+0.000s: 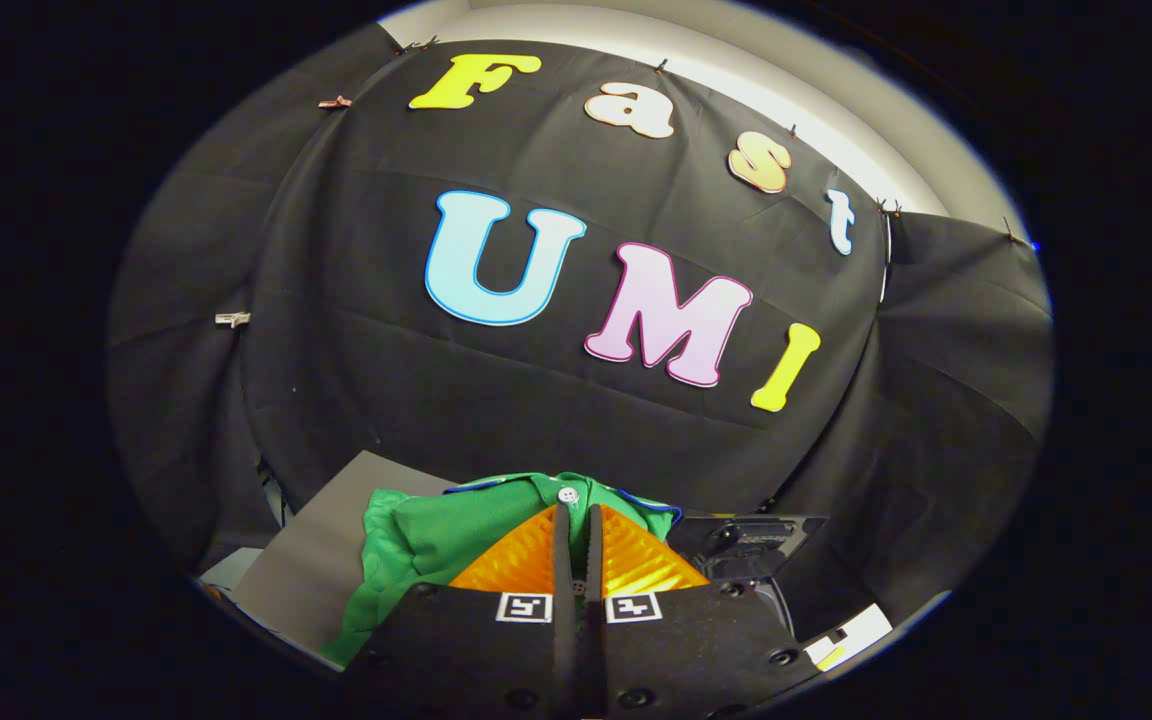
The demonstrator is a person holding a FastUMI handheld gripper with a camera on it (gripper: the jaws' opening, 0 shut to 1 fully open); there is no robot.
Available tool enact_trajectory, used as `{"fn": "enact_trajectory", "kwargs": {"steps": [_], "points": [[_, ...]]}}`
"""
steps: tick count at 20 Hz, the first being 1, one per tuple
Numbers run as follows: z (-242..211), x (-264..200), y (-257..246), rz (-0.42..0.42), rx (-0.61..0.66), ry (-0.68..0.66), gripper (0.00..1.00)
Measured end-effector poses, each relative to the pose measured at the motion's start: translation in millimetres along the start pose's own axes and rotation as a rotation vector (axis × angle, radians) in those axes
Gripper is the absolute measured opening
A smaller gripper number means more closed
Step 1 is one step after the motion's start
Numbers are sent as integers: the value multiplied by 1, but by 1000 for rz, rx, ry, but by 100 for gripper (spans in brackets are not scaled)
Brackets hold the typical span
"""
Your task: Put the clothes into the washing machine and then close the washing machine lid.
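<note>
My gripper is shut on a green garment, and its two fingers stand almost together. The cloth bunches over and around the fingertips and hangs down to their left. A white button and a strip of blue trim show at the garment's top edge, just beyond the fingertips. The gripper is lifted and faces the booth's black cloth wall.
A flat grey panel lies below and left of the garment. To the right of the fingers sits a dark machine part with a glossy top. A white label shows lower right of it. The wall stands close behind.
</note>
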State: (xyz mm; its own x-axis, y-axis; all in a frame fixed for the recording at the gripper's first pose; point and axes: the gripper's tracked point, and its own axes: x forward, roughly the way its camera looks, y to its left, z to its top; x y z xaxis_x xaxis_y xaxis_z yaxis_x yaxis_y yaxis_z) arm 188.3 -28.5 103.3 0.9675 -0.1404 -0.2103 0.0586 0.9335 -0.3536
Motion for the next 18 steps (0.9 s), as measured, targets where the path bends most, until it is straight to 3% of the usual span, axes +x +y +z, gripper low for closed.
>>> {"fn": "enact_trajectory", "kwargs": {"steps": [9,18], "points": [[20,-14,-33,63,22,-75,5],[13,-3,-111,44,34,-78,5]]}}
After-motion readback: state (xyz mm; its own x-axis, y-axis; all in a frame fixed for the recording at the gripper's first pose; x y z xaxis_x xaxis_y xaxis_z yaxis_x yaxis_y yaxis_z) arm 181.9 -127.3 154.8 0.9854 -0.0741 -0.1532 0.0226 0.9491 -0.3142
